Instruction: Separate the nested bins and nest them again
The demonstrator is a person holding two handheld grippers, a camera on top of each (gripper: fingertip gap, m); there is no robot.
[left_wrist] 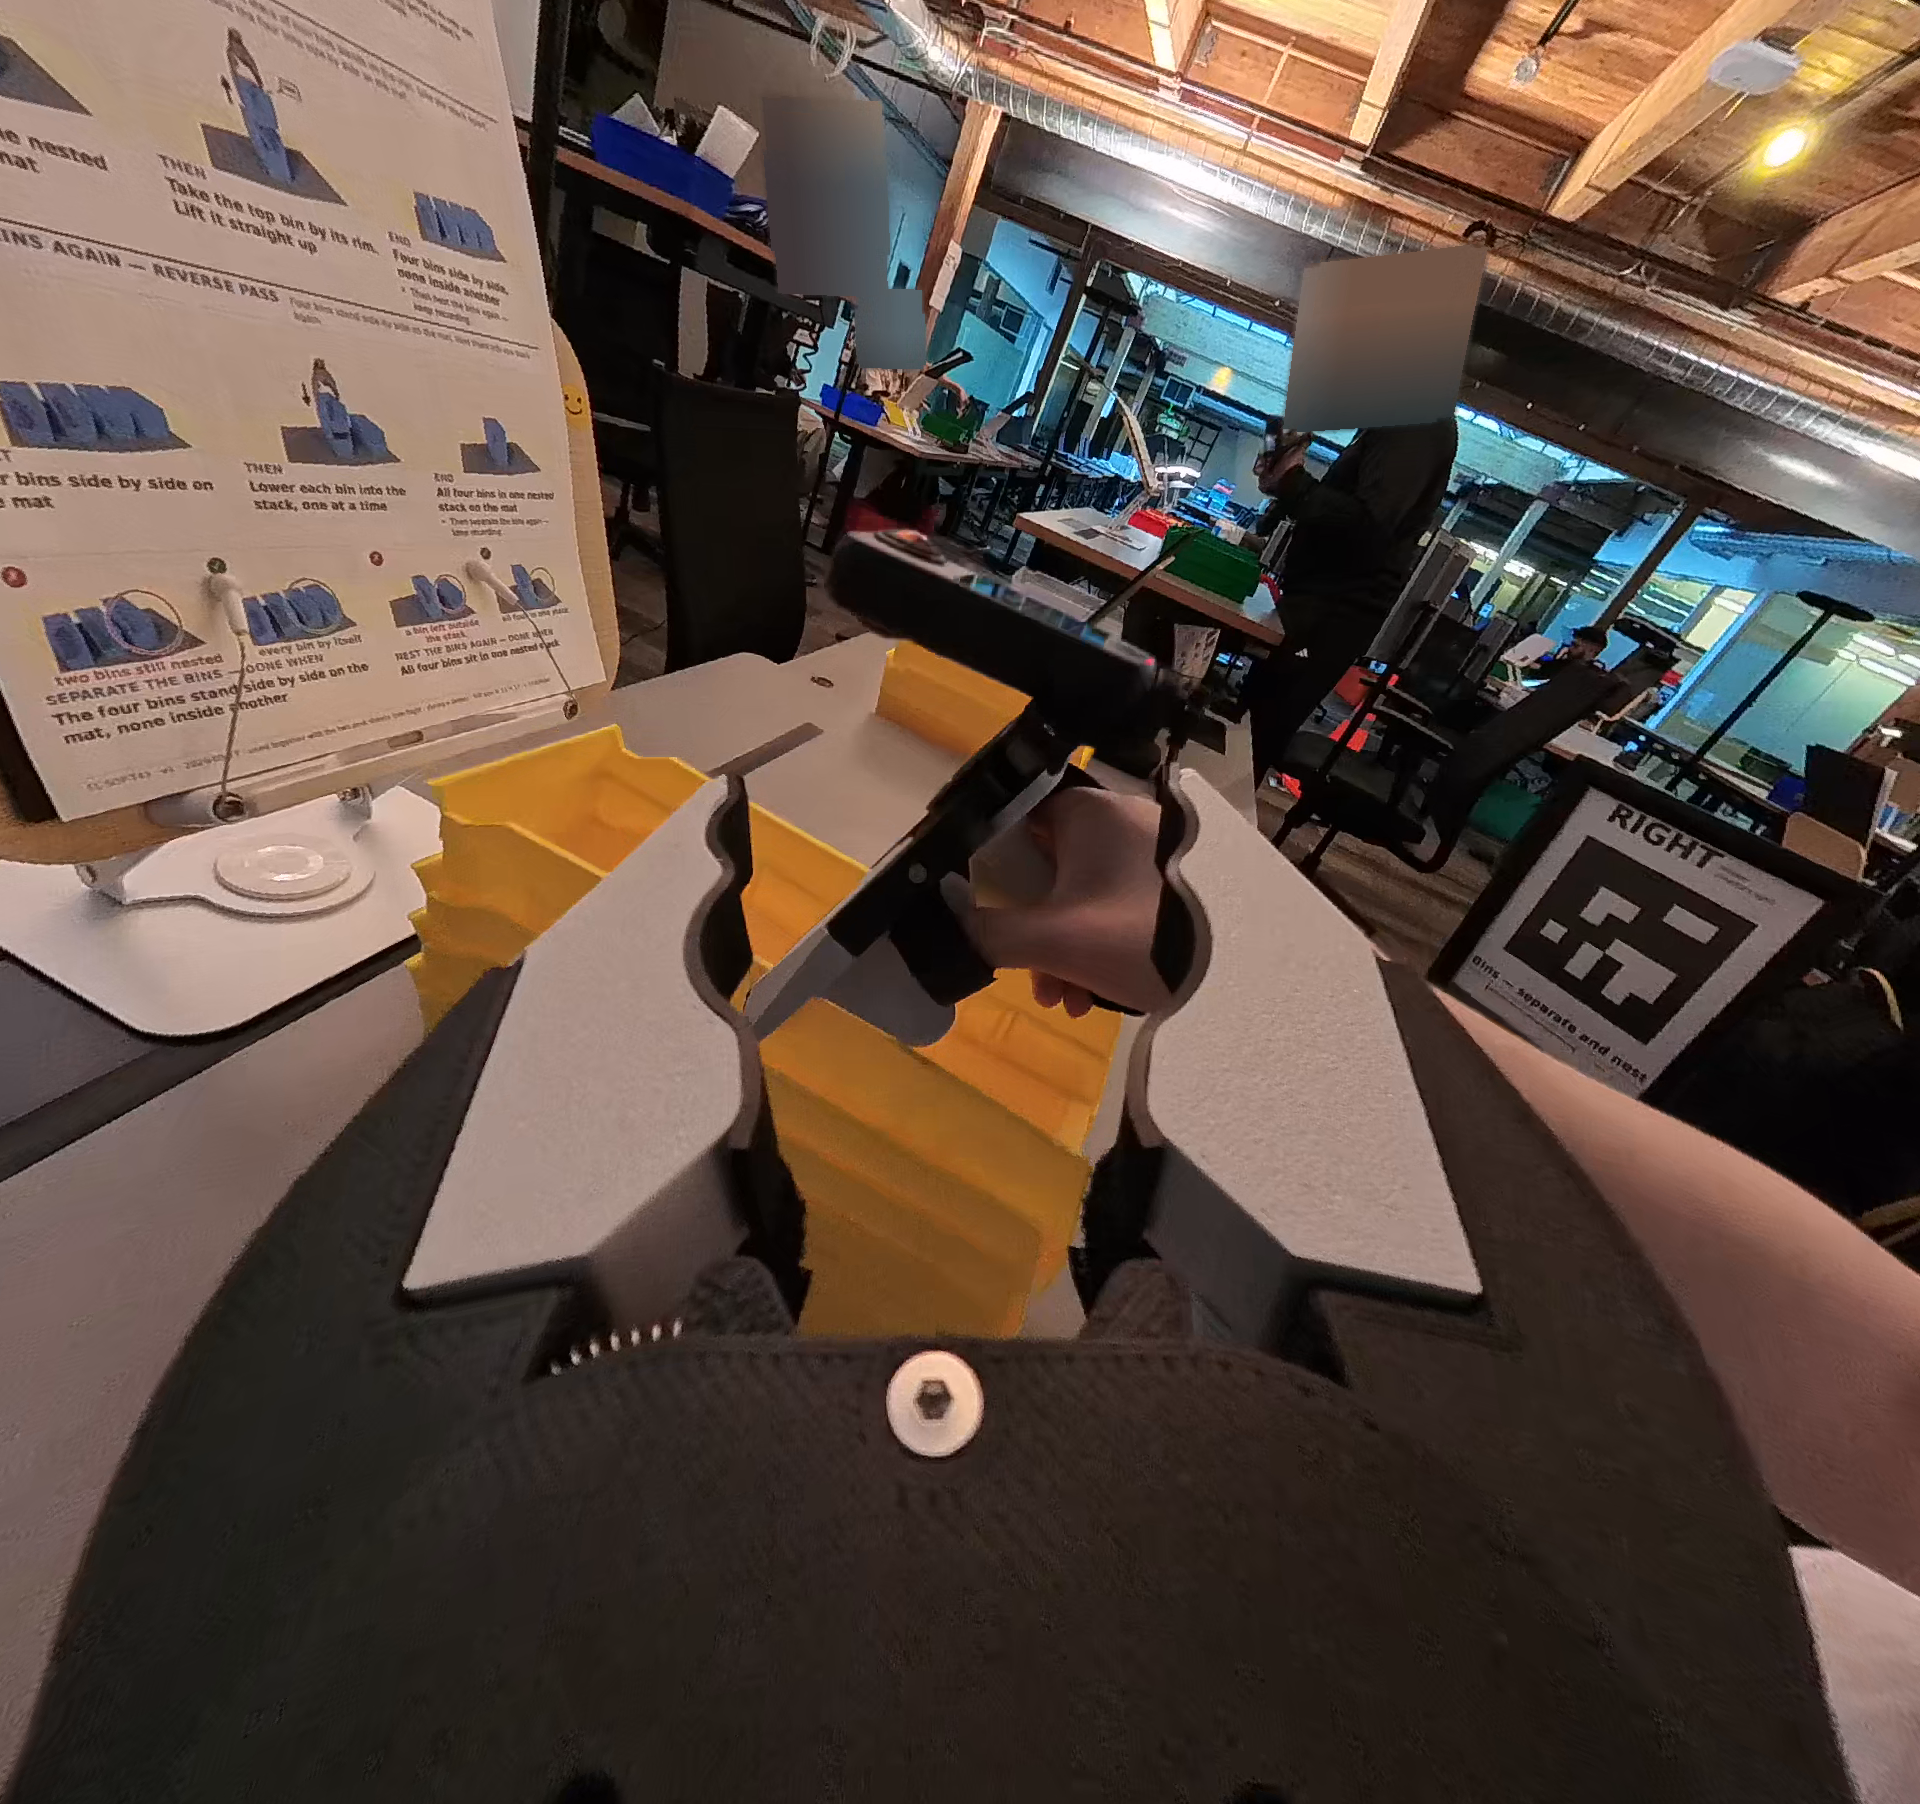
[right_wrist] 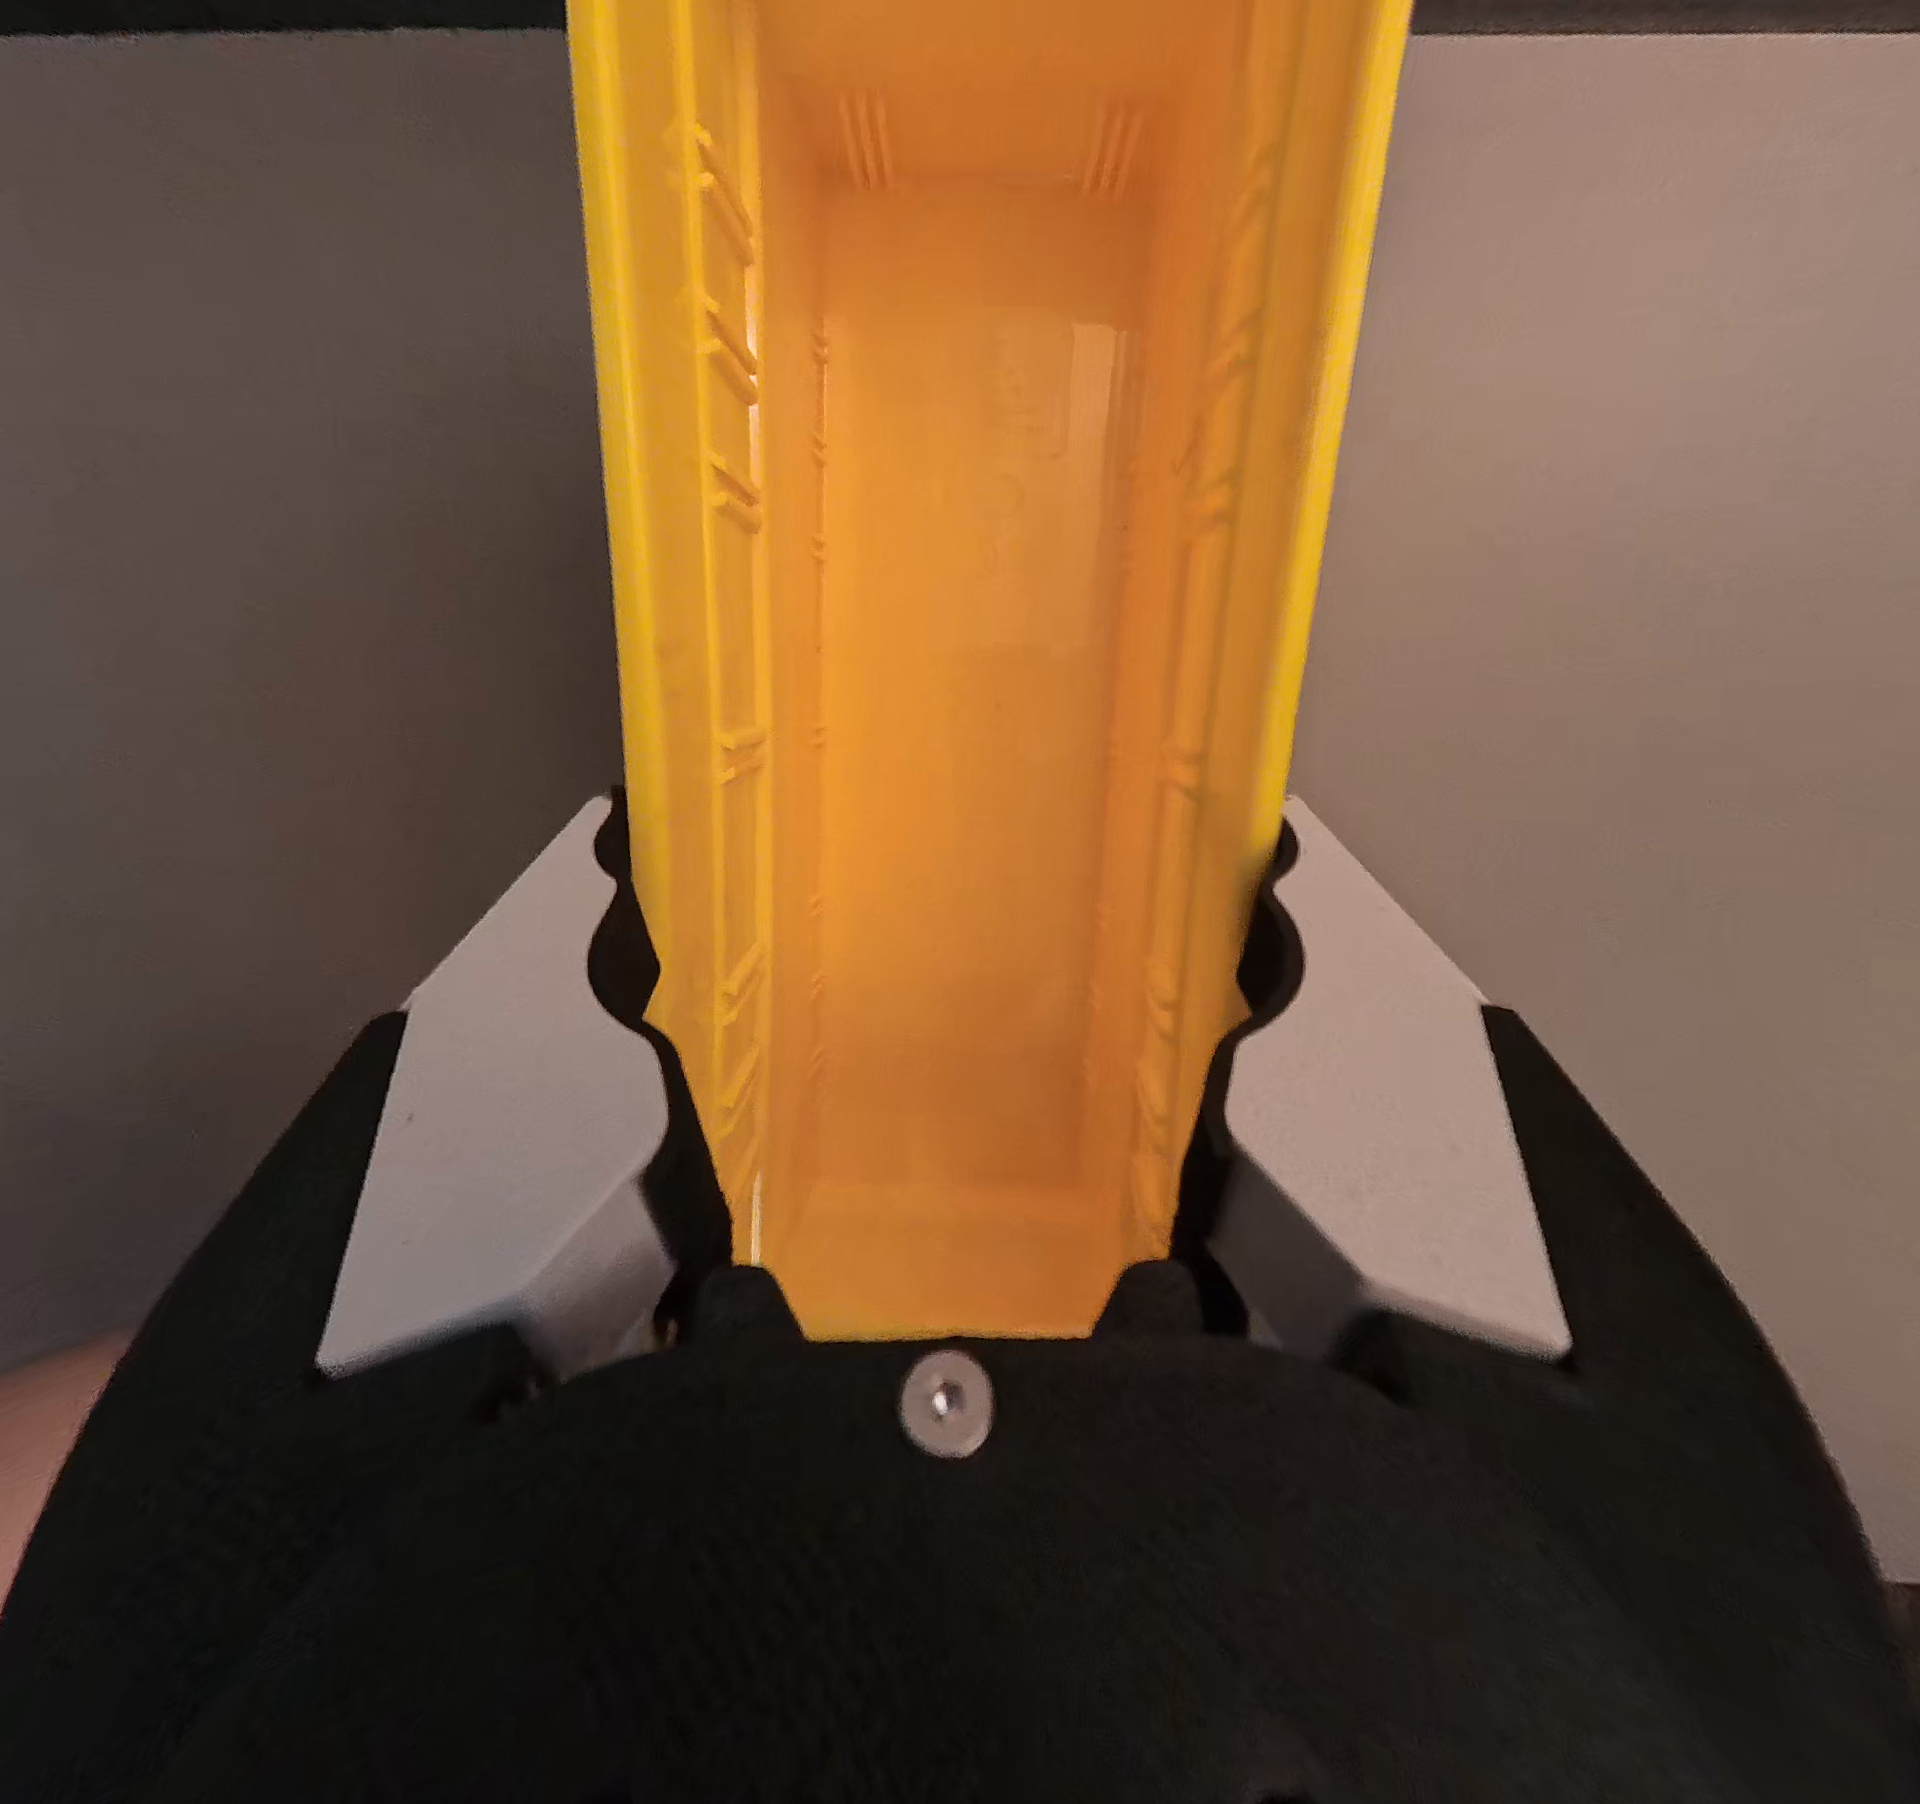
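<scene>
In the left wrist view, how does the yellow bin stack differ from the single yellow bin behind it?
1. The nested stack of yellow plastic bins shows several stepped rims, one inside another; the lone yellow plastic bin shows no other bin inside it.
2. The stack is close to the camera; the lone bin sits at the far end of the grey mat.
3. The stack's open interior is visible; only a corner of the lone bin shows.

Both are the same yellow.

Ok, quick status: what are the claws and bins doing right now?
Left claw straddles the yellow stack, grip unclear. Right claw straddles the top bin, grip unclear. Spare bin stands apart. Nothing in the way.
</scene>
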